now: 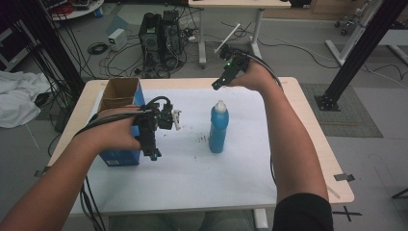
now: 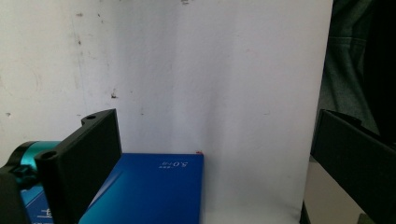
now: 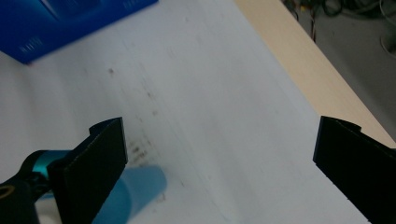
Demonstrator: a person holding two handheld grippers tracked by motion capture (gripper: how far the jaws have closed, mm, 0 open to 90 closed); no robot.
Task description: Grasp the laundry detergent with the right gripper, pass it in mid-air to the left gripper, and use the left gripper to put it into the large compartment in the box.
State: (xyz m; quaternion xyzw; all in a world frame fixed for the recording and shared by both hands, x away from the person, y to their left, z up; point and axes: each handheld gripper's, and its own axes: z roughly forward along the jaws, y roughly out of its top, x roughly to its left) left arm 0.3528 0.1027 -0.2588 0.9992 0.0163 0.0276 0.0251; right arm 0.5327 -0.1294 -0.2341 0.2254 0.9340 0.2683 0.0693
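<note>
A blue bottle (image 1: 219,129) with a white cap stands upright near the middle of the white mat (image 1: 192,168). An open-topped blue box (image 1: 120,98) stands at the mat's left. My left gripper (image 1: 155,130) hovers beside the box's right face, open and holding nothing. In the left gripper view its jaws (image 2: 212,126) stand wide apart over the mat, with the box (image 2: 149,186) below them. My right gripper (image 1: 222,79) hangs above the table's far edge, behind the bottle. It is open (image 3: 219,130) and empty, with the bottle (image 3: 135,191) blurred at lower left and the box (image 3: 60,23) at upper left.
The wooden table edge (image 3: 299,60) runs along the mat's right side. On the floor behind the table are a computer tower (image 1: 161,38) and loose cables. A white cloth (image 1: 19,98) lies at the left, and a black frame post (image 1: 358,53) rises at the right.
</note>
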